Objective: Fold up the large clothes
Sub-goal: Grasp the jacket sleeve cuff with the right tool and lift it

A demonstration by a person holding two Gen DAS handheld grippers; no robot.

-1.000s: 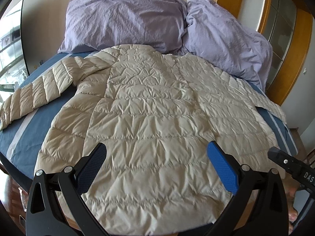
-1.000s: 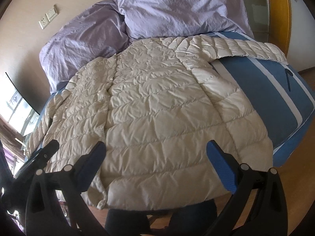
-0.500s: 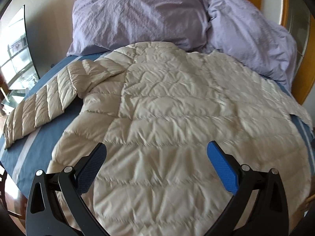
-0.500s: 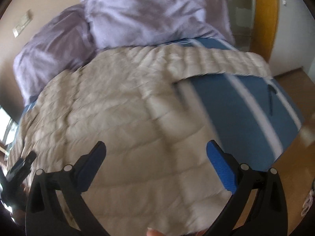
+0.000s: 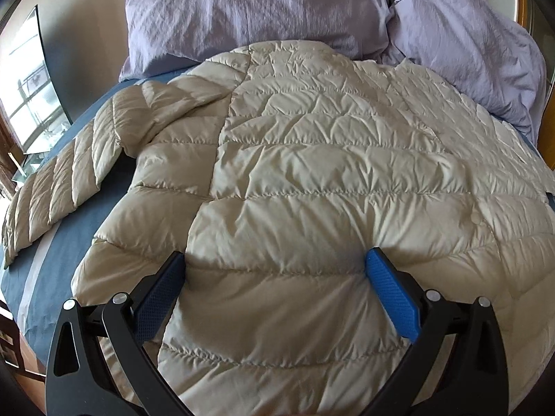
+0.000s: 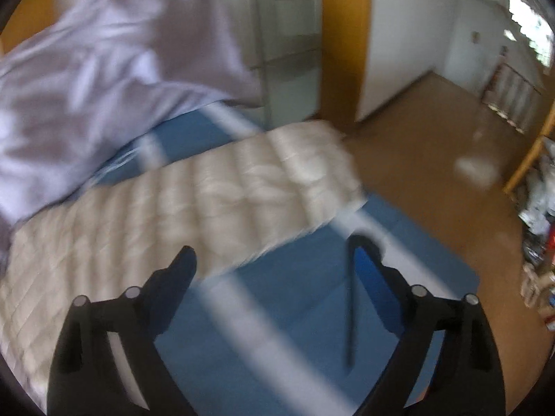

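A beige quilted puffer jacket lies spread out, back up, on a blue bed. Its left sleeve stretches out to the left. My left gripper is open and empty, low over the jacket's lower back, its blue pads close to the fabric. In the blurred right wrist view the jacket's right sleeve lies across the blue sheet. My right gripper is open and empty, just above the sheet, near the sleeve's lower edge.
Two lilac pillows lie at the head of the bed, also in the right wrist view. The blue sheet has pale stripes. A wooden floor, a white door and clutter at the far right lie beyond the bed's corner.
My left gripper has moved forward and down over the jacket. My right gripper has swung fast to the right, from the jacket's body to the right sleeve and the bed's corner.
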